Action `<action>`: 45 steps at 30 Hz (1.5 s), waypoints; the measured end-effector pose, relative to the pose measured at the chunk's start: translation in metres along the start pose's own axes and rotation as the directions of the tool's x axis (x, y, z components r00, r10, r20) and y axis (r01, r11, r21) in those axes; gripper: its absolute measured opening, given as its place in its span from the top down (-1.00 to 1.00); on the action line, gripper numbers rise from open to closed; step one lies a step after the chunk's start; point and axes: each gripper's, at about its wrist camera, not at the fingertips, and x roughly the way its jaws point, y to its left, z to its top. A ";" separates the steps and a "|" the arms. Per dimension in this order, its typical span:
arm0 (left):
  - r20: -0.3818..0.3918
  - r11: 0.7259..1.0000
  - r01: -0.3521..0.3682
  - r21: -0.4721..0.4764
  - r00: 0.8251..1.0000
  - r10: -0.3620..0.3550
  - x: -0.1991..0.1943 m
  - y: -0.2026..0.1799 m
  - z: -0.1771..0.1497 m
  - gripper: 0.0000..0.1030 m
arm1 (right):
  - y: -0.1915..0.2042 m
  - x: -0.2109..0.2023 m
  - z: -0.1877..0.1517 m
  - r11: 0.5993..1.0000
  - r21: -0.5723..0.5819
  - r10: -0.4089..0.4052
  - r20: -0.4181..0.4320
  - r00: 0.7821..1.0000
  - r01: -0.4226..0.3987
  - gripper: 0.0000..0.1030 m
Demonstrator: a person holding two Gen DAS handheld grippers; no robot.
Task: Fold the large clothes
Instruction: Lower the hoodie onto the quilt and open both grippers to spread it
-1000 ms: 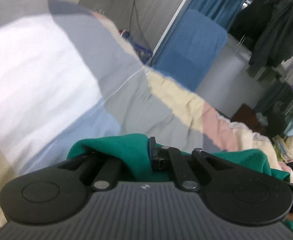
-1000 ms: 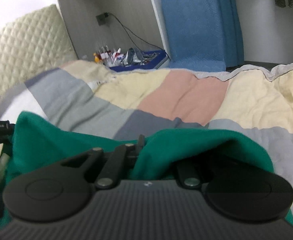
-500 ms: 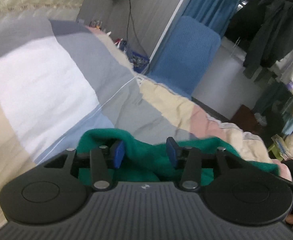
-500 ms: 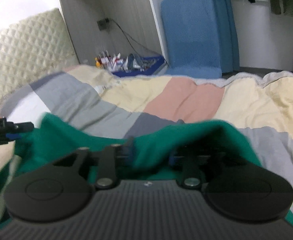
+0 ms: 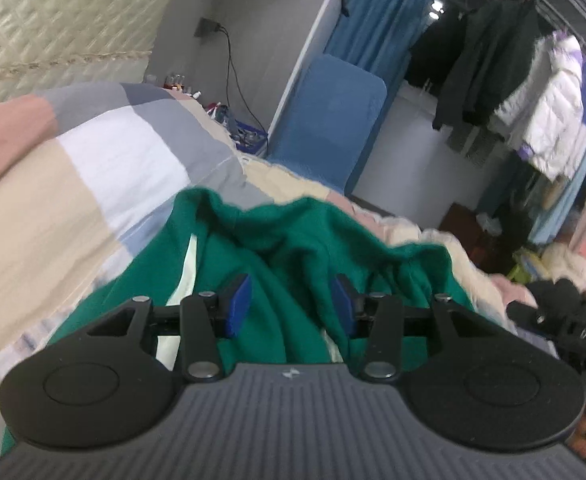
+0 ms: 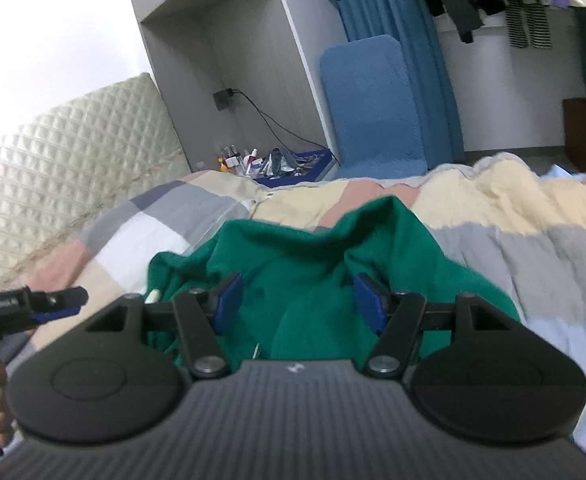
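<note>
Only the left view shows the clothes rack (image 5: pixel 533 92). The left gripper (image 5: pixel 291 306) stands half open above the green garment (image 5: pixel 293 240), gripping nothing. The right gripper (image 6: pixel 299 304) is opening, empty; the garment's near edge is hidden.

Dim indoor light, fisheye-warped edges (slight motion blur).

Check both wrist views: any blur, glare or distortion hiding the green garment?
Left wrist: green garment sharp, quilt smeared at left, fisheye bends the wall. Right wrist: garment clear, blown-out white glare top left, quilt edge blurred.
</note>
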 end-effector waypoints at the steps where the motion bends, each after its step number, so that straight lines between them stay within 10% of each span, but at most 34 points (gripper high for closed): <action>1: -0.001 1.000 0.001 0.004 1.000 -0.001 -0.009 -0.002 -0.007 0.02 | -0.001 -0.011 -0.005 1.000 0.011 -0.009 -0.001 1.000 0.009 -0.24; 12: -0.068 0.999 -0.034 -0.027 0.997 0.032 -0.049 0.017 -0.099 0.02 | -0.017 -0.084 -0.072 0.985 0.077 -0.143 -0.121 0.982 0.153 -0.24; 17: -0.074 0.998 -0.064 -0.023 0.995 0.062 -0.051 0.031 -0.096 0.02 | -0.014 -0.089 -0.103 0.971 0.127 -0.171 -0.224 0.960 0.203 -0.26; 20: -0.069 0.996 -0.091 -0.015 0.994 0.089 -0.050 0.035 -0.092 0.02 | -0.008 -0.090 -0.110 0.968 0.133 -0.177 -0.231 0.957 0.211 -0.64; 31: -0.061 0.988 -0.154 0.021 0.986 0.155 -0.044 0.044 -0.087 -0.04 | -0.010 -0.062 -0.138 0.953 0.113 -0.221 -0.375 0.900 0.281 -0.62; 45: -0.026 0.973 -0.229 0.030 0.973 0.230 -0.055 0.053 -0.089 -0.06 | 0.012 -0.106 -0.088 0.951 0.146 -0.226 -0.267 0.937 0.271 -0.62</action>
